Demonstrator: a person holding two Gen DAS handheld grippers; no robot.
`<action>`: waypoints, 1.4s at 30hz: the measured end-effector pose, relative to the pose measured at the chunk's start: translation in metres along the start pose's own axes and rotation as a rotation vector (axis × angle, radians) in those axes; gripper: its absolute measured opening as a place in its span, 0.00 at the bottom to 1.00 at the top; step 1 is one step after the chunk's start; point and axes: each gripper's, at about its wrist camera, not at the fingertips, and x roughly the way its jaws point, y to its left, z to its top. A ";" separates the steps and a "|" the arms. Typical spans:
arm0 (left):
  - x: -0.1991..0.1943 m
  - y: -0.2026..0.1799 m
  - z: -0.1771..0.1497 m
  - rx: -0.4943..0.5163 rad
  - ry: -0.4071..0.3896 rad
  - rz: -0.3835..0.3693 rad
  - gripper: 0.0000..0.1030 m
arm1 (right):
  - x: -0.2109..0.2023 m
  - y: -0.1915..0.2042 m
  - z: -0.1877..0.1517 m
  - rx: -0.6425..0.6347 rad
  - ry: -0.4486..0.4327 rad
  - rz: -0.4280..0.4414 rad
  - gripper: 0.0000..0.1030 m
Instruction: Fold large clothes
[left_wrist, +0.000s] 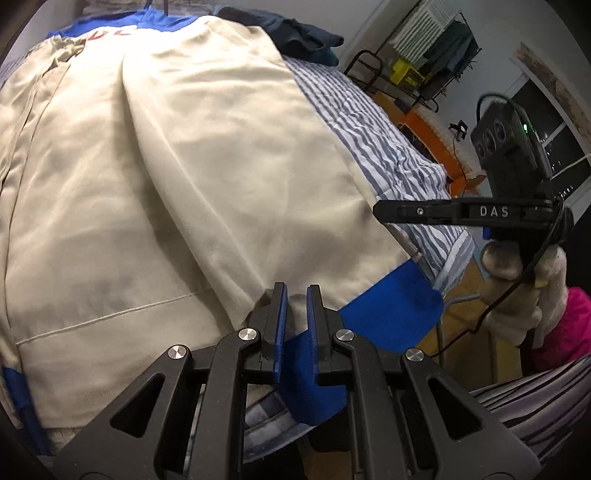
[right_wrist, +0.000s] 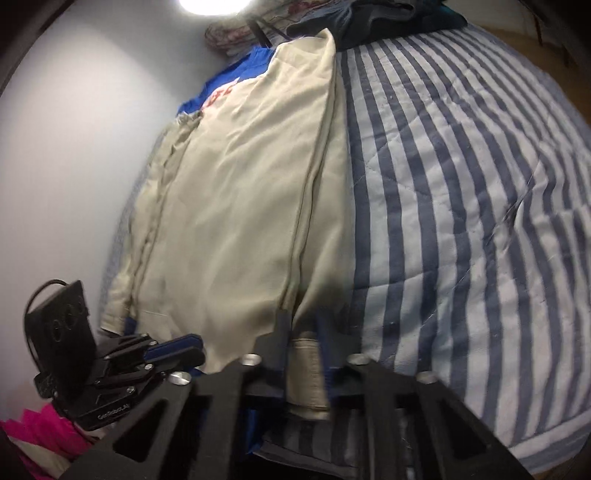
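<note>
I see a big bed with a striped blanket (right_wrist: 461, 192) in blue and white. It fills most of the right wrist view and shows again on the right side of the left wrist view.

On the bed lies a big cream garment (left_wrist: 177, 177), spread out long and mostly flat, with soft folds running down it. It covers the left part of the bed, close to the pale wall (right_wrist: 74, 166). Under it I can see a blue garment (left_wrist: 391, 310). The blue one sticks out at the far end, where some red letters show, and again at the near corner.

At the far end of the bed there is a heap of dark clothes (left_wrist: 303, 40).

My left gripper (left_wrist: 296, 295) is at the near edge of the bed. Its fingers are pulled close and they pinch a flap of the blue garment between the blue pads.

My right gripper (right_wrist: 303, 325) is at the near end of the cream garment. Its fingers are close together too, and a cream fold of cloth sits squeezed between them. This part is blurry and dark.

In the left wrist view I can see a hand in a fluffy sleeve (left_wrist: 517, 273) holding the right gripper from the side.

By the wall stands a black rack (left_wrist: 436, 48) with things on it. Something bright pink (left_wrist: 565, 325) shows low at the edge.
</note>
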 end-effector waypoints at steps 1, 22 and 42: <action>-0.002 0.000 -0.001 -0.003 0.002 -0.016 0.07 | -0.002 0.005 0.002 -0.011 -0.005 0.001 0.00; 0.001 0.000 -0.005 0.008 0.018 -0.067 0.08 | 0.019 0.002 0.012 0.033 0.012 0.032 0.25; -0.162 0.103 -0.006 -0.356 -0.294 -0.161 0.11 | 0.012 0.184 0.041 -0.495 0.065 -0.308 0.02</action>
